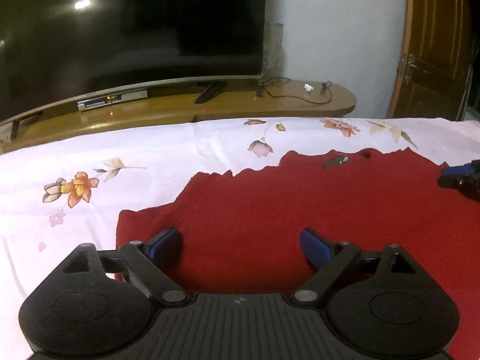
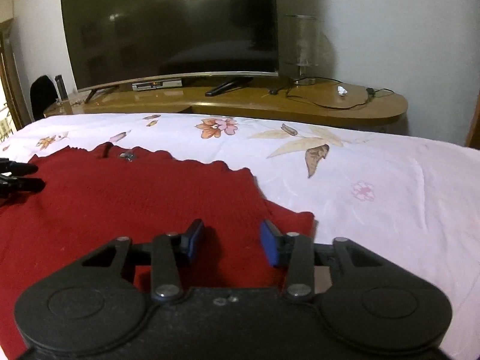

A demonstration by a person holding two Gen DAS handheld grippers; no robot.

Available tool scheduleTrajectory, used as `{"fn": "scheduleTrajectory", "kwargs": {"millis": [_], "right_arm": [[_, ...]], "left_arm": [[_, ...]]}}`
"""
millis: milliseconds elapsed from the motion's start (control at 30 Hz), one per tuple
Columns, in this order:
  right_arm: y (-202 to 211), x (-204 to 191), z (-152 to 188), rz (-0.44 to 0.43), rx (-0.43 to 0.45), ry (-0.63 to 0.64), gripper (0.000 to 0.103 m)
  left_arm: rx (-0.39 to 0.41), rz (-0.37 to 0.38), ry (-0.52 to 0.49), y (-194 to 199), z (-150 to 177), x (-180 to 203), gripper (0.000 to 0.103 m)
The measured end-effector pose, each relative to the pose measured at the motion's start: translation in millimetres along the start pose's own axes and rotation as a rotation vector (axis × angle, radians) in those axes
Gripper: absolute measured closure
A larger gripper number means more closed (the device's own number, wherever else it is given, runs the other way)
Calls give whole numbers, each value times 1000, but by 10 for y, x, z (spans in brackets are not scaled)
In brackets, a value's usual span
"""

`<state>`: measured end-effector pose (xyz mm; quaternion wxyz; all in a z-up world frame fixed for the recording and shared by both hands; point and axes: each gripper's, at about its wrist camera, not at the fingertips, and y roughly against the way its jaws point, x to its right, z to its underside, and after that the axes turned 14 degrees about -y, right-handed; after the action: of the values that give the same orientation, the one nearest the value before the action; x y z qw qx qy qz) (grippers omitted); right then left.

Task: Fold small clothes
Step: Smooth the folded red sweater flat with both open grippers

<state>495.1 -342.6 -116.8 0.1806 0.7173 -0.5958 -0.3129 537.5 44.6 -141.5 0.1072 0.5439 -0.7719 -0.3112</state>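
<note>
A red knitted garment (image 1: 285, 204) lies flat on a white flowered bedsheet (image 1: 90, 162), its scalloped edge toward the far side. My left gripper (image 1: 241, 240) hovers over the garment's near left part, jaws wide open with only cloth beneath. My right gripper (image 2: 231, 237) is over the garment (image 2: 135, 198) near its right corner, jaws partly apart, nothing pinched between the blue pads. The right gripper's tips (image 1: 459, 177) show at the right edge of the left wrist view. The left gripper's tips (image 2: 21, 177) show at the left edge of the right wrist view.
Beyond the bed stands a wooden TV bench (image 2: 300, 105) with a large dark television (image 2: 171, 30), a set-top box (image 1: 112, 100) and cables. A wooden door (image 1: 435, 45) is at the right. Bare sheet (image 2: 375, 180) lies right of the garment.
</note>
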Motion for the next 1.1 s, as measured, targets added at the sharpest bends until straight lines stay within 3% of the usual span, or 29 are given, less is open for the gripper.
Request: {"fn": "scheduleTrajectory", "kwargs": {"millis": [100, 167, 233, 267, 300, 367, 400, 433, 567, 600, 667, 767, 867, 1000, 1100], "right_arm": [[105, -94, 18, 12, 22, -14, 60], [429, -178, 36, 10, 92, 2, 55], [723, -283, 67, -33, 159, -12, 38], [773, -371, 91, -80, 160, -15, 35], [762, -467, 112, -107, 145, -6, 36], [638, -728, 200, -146, 95, 43, 49], [561, -854, 248, -154, 76, 58, 69], [490, -958, 283, -152, 54, 63, 75], [272, -1227, 477, -119, 5, 133, 63], [249, -1253, 527, -104, -1, 178, 61], [330, -1154, 569, -82, 25, 250, 56], [498, -631, 478, 12, 34, 160, 53], [644, -192, 466, 16, 31, 89, 53], [655, -289, 402, 36, 31, 94, 53], [919, -458, 470, 18, 86, 82, 50]], "left_arm": [[23, -46, 10, 254, -21, -23, 14], [104, -41, 9, 533, -35, 13, 14], [141, 5, 55, 662, -64, 62, 14], [142, 25, 60, 653, -107, 147, 14], [136, 37, 51, 618, -142, 244, 14], [114, 61, 41, 527, -202, 470, 14], [101, 70, 38, 493, -214, 574, 14], [84, 68, 28, 449, -211, 680, 14], [-3, 13, -10, 332, -33, 884, 14], [18, 5, -28, 373, 36, 860, 14], [9, -12, -11, 445, 123, 691, 14], [1, -39, 38, 592, 331, 341, 14], [5, -33, 28, 614, 386, 266, 14], [-20, -55, 54, 622, 251, 318, 14], [47, -36, 23, 885, 201, 495, 14]]}}
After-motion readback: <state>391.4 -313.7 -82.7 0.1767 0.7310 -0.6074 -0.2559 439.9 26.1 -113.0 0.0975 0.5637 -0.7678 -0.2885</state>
